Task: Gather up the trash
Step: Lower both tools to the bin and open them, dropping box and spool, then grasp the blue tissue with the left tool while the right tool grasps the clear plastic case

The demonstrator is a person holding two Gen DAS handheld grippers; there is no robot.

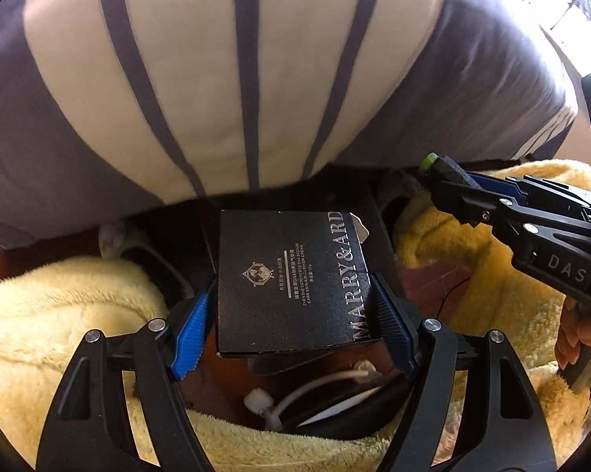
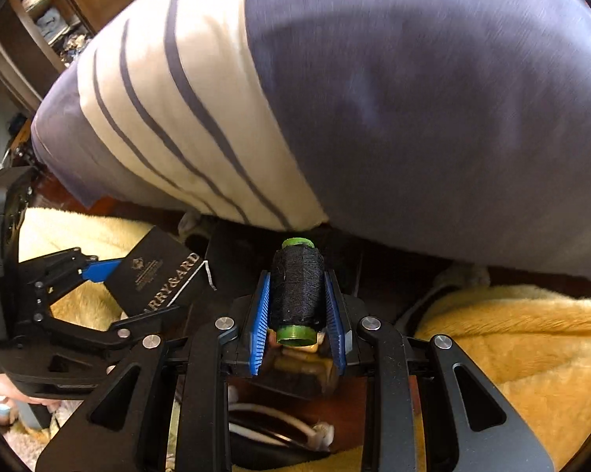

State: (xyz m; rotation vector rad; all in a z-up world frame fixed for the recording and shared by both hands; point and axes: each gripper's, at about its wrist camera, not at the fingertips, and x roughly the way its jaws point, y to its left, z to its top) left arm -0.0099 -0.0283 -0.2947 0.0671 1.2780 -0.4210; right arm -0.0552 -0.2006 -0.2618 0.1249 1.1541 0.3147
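Blue pads (image 1: 193,326) of left gripper (image 1: 293,328) clamped on black cosmetics box (image 1: 291,279), held above yellow fleece (image 1: 51,314). Right gripper (image 2: 297,316) closed on black thread spool (image 2: 296,287), green-ended. Striped bedding (image 1: 224,70) bulging just beyond. White cable (image 1: 315,385) below box.

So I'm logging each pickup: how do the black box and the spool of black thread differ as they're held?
The black box is flat and rectangular with printed lettering; the spool of black thread is a plain cylinder with green ends. The box spreads the left hand-held gripper wide, while the spool sits in the much narrower right hand-held gripper. Both are black and clamped between blue pads.
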